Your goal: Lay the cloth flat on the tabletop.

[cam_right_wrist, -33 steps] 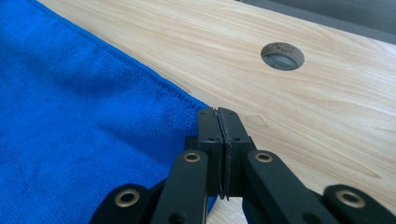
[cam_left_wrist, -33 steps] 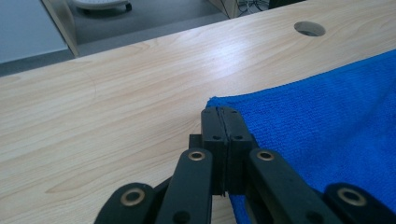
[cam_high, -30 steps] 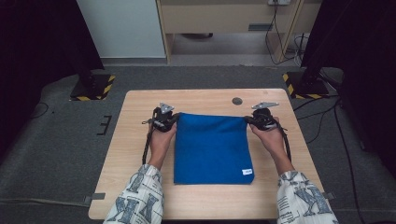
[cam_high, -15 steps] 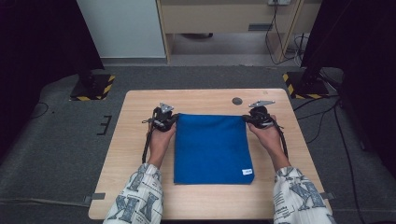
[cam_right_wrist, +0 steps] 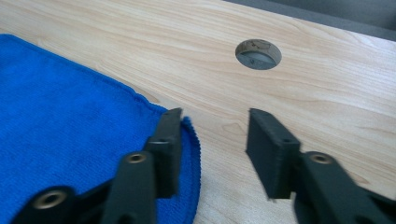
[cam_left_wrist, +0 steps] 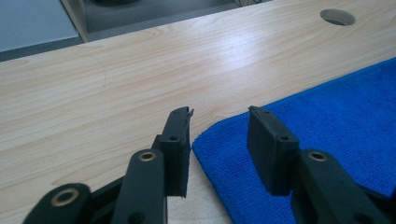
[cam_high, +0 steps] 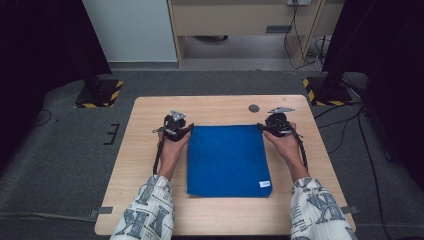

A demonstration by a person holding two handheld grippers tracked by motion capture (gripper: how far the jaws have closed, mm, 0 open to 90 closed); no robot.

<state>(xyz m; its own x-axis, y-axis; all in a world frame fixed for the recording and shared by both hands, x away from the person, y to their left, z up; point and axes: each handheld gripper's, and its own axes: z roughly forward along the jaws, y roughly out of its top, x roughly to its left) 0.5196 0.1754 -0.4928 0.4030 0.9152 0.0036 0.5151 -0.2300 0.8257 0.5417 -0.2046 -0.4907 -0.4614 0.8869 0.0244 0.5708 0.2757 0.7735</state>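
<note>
High view, blue cloth (cam_high: 227, 160) flat, far corners hidden behind both tongs, just spreading apart, pinching nothing.

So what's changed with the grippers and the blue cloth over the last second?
Both the left gripper and the right gripper have just been opening their jaws, letting go of the far corners of the blue cloth. The cloth stays flat on the table, hands hardly shifted.

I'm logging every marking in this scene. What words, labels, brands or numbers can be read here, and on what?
No text can be read.
White tag on the blue cloth: too small and blurred to read.
Yellow-black hazard stripes on the stand bases: a warning pattern, no words.
</note>
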